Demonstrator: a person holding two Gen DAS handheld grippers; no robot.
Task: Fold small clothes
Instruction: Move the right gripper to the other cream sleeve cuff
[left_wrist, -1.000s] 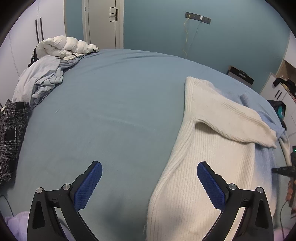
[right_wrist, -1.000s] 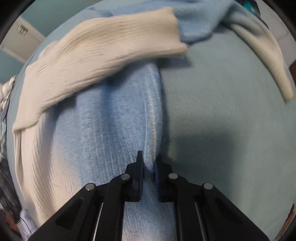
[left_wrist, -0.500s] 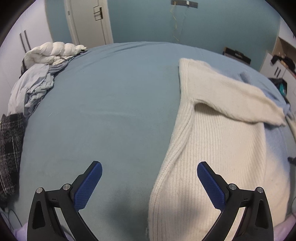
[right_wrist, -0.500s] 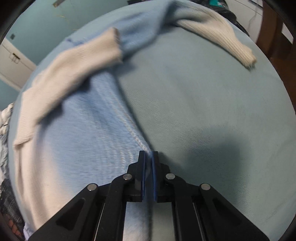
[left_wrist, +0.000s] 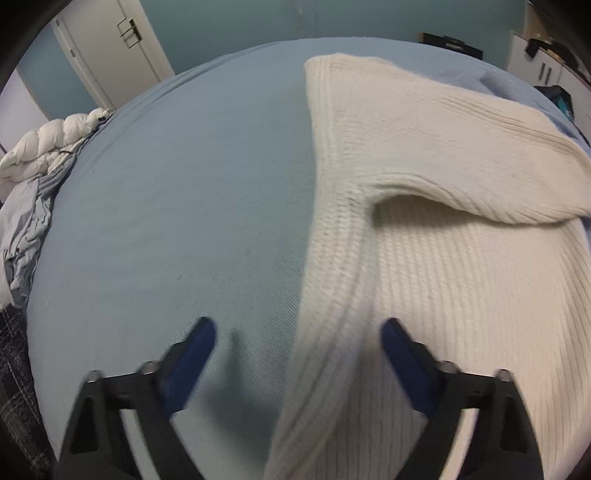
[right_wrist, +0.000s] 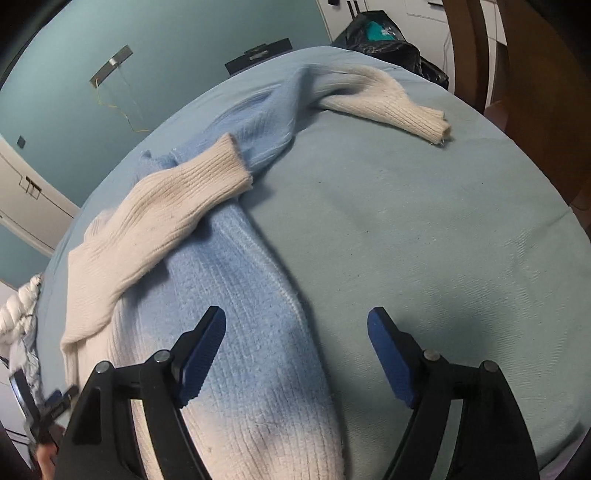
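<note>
Left tool (left_wrist: 297, 334) released, straddling the sweater (left_wrist: 436, 280) left edge; right tool (right_wrist: 295, 328) released over its right edge; bare bed (right_wrist: 424, 236) beyond.

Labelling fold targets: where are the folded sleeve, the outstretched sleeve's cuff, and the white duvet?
folded sleeve (right_wrist: 177, 206), right wrist view, mid-sleeve
outstretched cuff (right_wrist: 428, 123), right wrist view, ribbed end
white duvet (left_wrist: 48, 144), left wrist view, middle
</note>
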